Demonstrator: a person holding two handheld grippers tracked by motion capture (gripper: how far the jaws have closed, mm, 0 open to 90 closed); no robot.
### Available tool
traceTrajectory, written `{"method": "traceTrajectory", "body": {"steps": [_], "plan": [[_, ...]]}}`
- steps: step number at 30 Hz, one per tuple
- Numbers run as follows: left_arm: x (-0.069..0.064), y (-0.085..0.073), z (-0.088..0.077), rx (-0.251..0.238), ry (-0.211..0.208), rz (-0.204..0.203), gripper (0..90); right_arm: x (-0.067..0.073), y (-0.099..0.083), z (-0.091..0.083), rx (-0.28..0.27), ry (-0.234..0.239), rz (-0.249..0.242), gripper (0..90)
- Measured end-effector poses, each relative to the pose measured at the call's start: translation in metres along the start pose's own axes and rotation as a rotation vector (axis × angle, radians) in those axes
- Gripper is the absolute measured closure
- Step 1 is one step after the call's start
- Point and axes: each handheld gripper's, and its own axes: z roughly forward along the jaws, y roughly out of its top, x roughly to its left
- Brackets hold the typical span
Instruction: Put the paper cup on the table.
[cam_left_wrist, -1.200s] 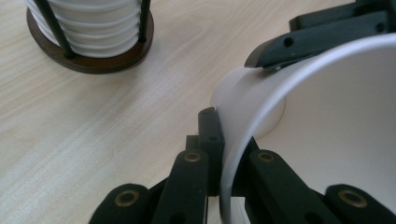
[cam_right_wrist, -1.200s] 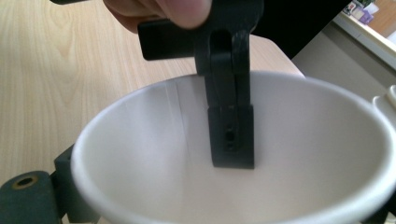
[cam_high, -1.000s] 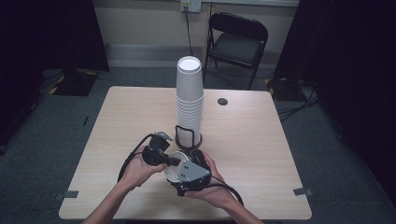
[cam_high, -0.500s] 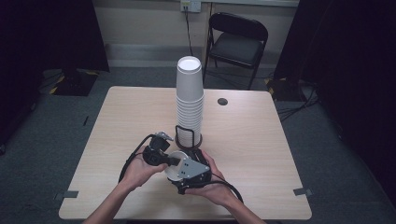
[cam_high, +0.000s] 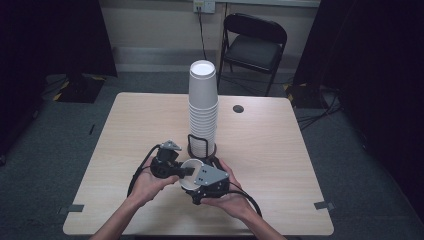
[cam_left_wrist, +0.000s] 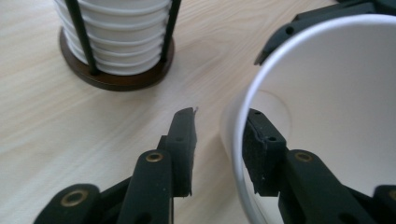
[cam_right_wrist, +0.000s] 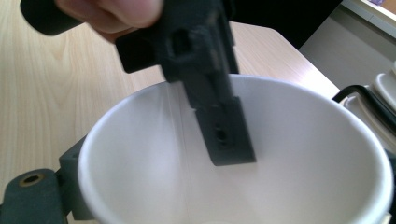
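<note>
A single white paper cup (cam_high: 190, 166) lies tipped near the table's front, its mouth toward my left hand. My right gripper (cam_high: 192, 181) is shut on this cup (cam_right_wrist: 289, 163), and one of its jaws shows at the cup's lower left. My left gripper (cam_left_wrist: 219, 135) is open and straddles the cup's rim (cam_left_wrist: 239, 140): one jaw is inside the cup (cam_left_wrist: 336, 93), the other outside with a gap to the wall. From the right gripper view that inner finger (cam_right_wrist: 224, 126) reaches down into the cup. Just beyond stands a tall stack of white cups (cam_high: 202, 107).
The stack (cam_left_wrist: 121, 42) sits in a black wire holder on a round dark base (cam_left_wrist: 116, 79), close behind both grippers. A small dark disc (cam_high: 238, 108) lies on the wooden table (cam_high: 280, 165) at the back right. A folding chair (cam_high: 255, 45) stands beyond the table.
</note>
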Motion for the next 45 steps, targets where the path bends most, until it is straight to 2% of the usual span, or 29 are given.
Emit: {"method": "traceTrajectory", "body": {"steps": [1,3,5,7,8,10,11,12,13,18,20,23,24,26,28,30,34,39,40,44,45], "plan": [[0.002,-0.004,0.001,-0.021,-0.023,-0.029,64.1,-0.001,-0.001,-0.001,-0.001,0.002,0.015,10.4],[0.001,-0.006,0.002,-0.04,0.012,-0.017,60.1,-0.003,-0.003,-0.002,-0.003,0.008,0.037,10.4],[0.002,-0.007,0.003,-0.056,0.007,-0.04,52.1,-0.005,-0.006,-0.002,0.002,0.002,0.045,10.4],[0.003,-0.007,0.001,-0.101,0.047,-0.013,42.3,-0.008,-0.008,-0.002,0.004,-0.003,0.066,10.5],[0.002,-0.007,0.0,-0.114,0.068,-0.013,39.5,-0.009,-0.009,-0.003,0.003,-0.004,0.072,10.6],[0.004,-0.007,-0.004,-0.139,0.085,-0.039,37.6,-0.011,-0.011,-0.004,0.001,-0.007,0.082,10.6],[0.004,-0.007,-0.004,-0.139,0.085,-0.039,35.2,-0.011,-0.011,-0.004,0.001,-0.007,0.082,10.6],[0.005,-0.009,-0.005,-0.17,0.095,-0.012,31.6,-0.013,-0.014,-0.005,-0.005,0.004,0.105,10.7],[0.005,-0.009,-0.005,-0.17,0.095,-0.012,31.3,-0.014,-0.014,-0.005,-0.005,0.008,0.114,10.7],[0.001,-0.014,-0.01,-0.202,0.1,0.065,28.9,-0.018,-0.018,-0.005,0.018,0.001,0.124,10.7],[0.0,-0.015,-0.013,-0.223,0.09,0.057,26.6,-0.02,-0.02,-0.007,0.026,-0.008,0.132,10.7],[0.001,-0.016,-0.016,-0.239,0.096,0.063,23.3,-0.024,-0.023,-0.01,0.032,-0.017,0.152,10.8],[0.001,-0.017,-0.019,-0.245,0.123,0.081,22.8,-0.027,-0.026,-0.014,0.037,-0.036,0.165,10.7],[0.003,-0.021,-0.022,-0.264,0.128,0.074,21.8,-0.031,-0.028,-0.018,0.035,-0.05,0.184,10.7],[0.004,-0.022,-0.023,-0.263,0.128,0.075,20.4,-0.034,-0.029,-0.02,0.034,-0.058,0.187,10.8],[0.008,-0.03,-0.023,-0.261,0.149,0.067,18.0,-0.04,-0.033,-0.027,0.026,-0.068,0.217,10.8],[0.013,-0.037,-0.021,-0.237,0.161,0.064,17.8,-0.05,-0.036,-0.033,0.017,-0.083,0.243,10.8],[0.015,-0.043,-0.023,-0.24,0.177,0.065,17.8,-0.06,-0.04,-0.037,-0.003,-0.101,0.282,10.8],[0.016,-0.047,-0.024,-0.25,0.193,0.072,17.8,-0.065,-0.041,-0.038,-0.006,-0.11,0.295,10.8],[0.018,-0.055,-0.024,-0.266,0.184,0.064,17.8,-0.077,-0.041,-0.043,-0.03,-0.132,0.338,10.8],[0.018,-0.058,-0.024,-0.266,0.181,0.072,17.8,-0.08,-0.041,-0.044,-0.032,-0.141,0.344,10.8]]}}
